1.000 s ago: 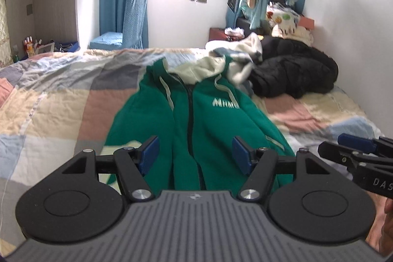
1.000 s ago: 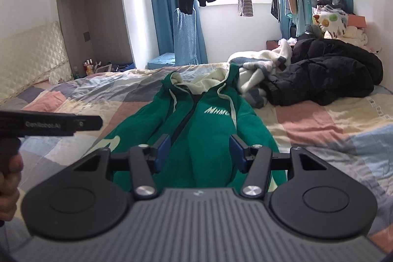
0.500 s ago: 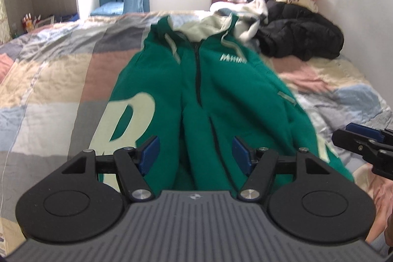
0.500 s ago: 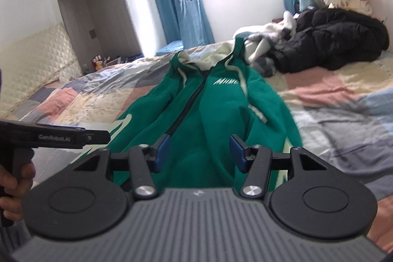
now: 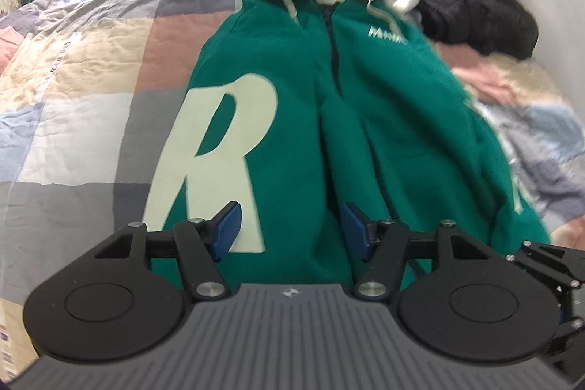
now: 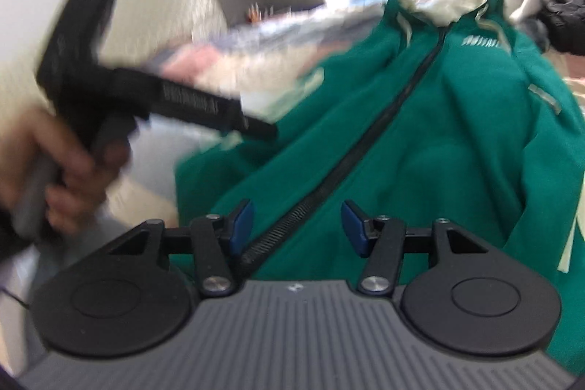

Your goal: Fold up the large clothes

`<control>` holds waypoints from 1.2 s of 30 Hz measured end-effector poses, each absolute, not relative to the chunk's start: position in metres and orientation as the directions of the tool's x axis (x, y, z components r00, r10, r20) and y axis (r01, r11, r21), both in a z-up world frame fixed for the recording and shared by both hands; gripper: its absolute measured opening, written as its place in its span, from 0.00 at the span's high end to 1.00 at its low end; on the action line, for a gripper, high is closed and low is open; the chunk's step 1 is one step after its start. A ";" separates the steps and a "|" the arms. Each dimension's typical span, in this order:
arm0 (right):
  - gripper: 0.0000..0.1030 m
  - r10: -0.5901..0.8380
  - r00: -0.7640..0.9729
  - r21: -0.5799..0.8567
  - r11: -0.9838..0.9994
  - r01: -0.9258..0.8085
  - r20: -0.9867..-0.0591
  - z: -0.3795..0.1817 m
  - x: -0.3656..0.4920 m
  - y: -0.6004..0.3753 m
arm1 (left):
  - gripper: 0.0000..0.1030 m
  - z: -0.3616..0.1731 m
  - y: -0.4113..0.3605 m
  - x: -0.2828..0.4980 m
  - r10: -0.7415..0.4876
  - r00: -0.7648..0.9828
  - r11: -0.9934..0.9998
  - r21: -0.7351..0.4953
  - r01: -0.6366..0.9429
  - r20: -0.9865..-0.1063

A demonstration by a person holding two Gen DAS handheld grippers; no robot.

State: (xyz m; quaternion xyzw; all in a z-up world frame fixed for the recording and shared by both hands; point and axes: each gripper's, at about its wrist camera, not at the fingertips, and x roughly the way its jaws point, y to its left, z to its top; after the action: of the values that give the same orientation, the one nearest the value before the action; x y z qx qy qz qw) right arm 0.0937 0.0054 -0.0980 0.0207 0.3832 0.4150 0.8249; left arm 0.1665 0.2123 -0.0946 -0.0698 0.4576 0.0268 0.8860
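Lying front-up and zipped, the green fleece zip hoodie with a cream-lined hood (image 5: 347, 90) stretches away from both grippers across the patchwork quilt of pastel squares (image 5: 84, 68), its hem nearest them and its hood farthest.

The left gripper (image 5: 290, 233) hangs over the hem end with its blue pads (image 5: 227, 230) apart. Its jaws are closing, with only the garment's surface showing below the gap and no fabric pinched. Just ahead and to the left of its left pad sits the large cream letter R (image 5: 219, 141) on a folded-in sleeve. Only the left wrist view shows that letter whole; it also shows the quilt spreading far to the left, and the heap of black padded jackets (image 5: 479, 21) well ahead to the right by the wall.

The right gripper (image 6: 296, 225) stands with its jaws parted and nothing clamped between them. The dark zipper (image 6: 365, 141) runs from just beside its left pad diagonally away to the collar, something the right wrist view gives close up. That view, blurred, also shows what the other cannot: the person's left hand (image 6: 55, 163) wrapped round the left gripper's handle, off to the left of the right gripper. In the left wrist view, the right gripper appears only as black linkage at the lower right edge.
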 end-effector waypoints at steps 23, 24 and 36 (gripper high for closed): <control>0.36 0.646 0.323 0.379 0.705 -0.600 -0.692 -0.130 0.101 0.000 | 0.95 -0.077 0.266 0.168 0.040 0.561 0.987 -0.053 -0.149 -0.827; 0.36 0.647 0.326 0.379 0.705 -0.600 -0.689 -0.130 0.100 0.000 | 0.95 -0.067 0.278 0.167 0.043 0.572 0.983 -0.068 -0.170 -0.819; 0.36 0.582 0.496 0.321 0.795 -0.515 -0.645 -0.124 0.111 -0.017 | 0.95 0.049 0.476 0.225 0.386 0.658 0.855 -0.017 -0.518 -0.647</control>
State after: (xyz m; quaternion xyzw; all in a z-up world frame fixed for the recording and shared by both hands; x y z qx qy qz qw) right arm 0.1112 -0.0171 -0.1240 0.0431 0.3890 0.3175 0.8637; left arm 0.2254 0.4759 0.0489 -0.1002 0.3296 0.2500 0.9049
